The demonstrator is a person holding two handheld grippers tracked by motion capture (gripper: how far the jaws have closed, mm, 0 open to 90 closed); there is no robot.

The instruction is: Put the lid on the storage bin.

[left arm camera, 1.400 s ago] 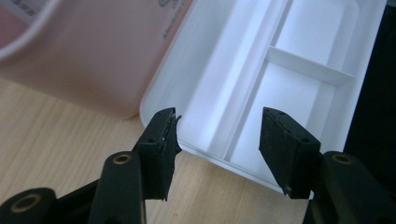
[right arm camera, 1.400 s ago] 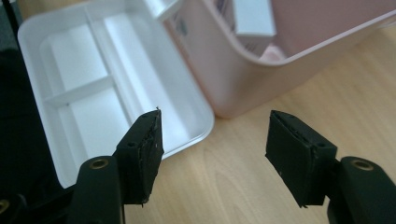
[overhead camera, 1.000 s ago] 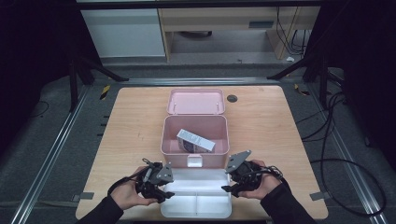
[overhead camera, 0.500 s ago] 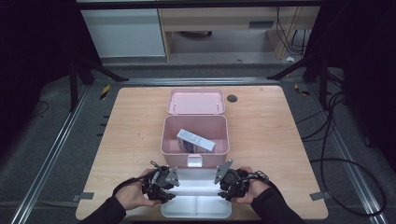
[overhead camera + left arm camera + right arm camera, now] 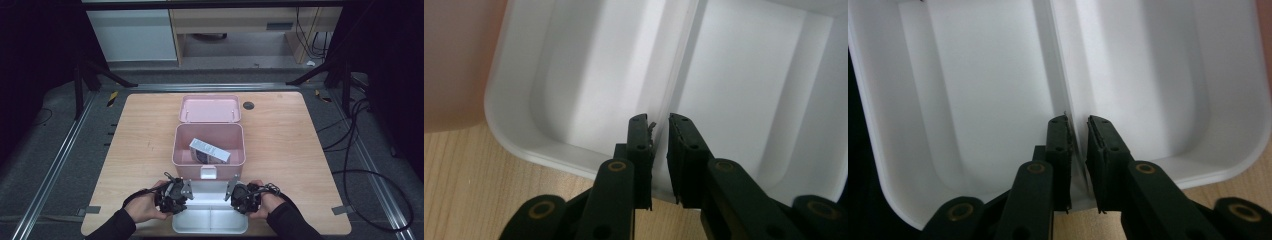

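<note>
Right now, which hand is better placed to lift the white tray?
Neither left nor right alone: left tongs and right tongs have just been closing, each astride one end wall of the white tray. Lift with both.

The high view looks down and forward over the table; both gripper views sit close above the white tray, shared by all.

Both hands have drawn inward along the table's near edge toward the white divided tray. The left gripper and right gripper now sit at the tray's two short ends. Both have just been closing their jaws, each pair straddling the tray's end wall at the divider.
</note>
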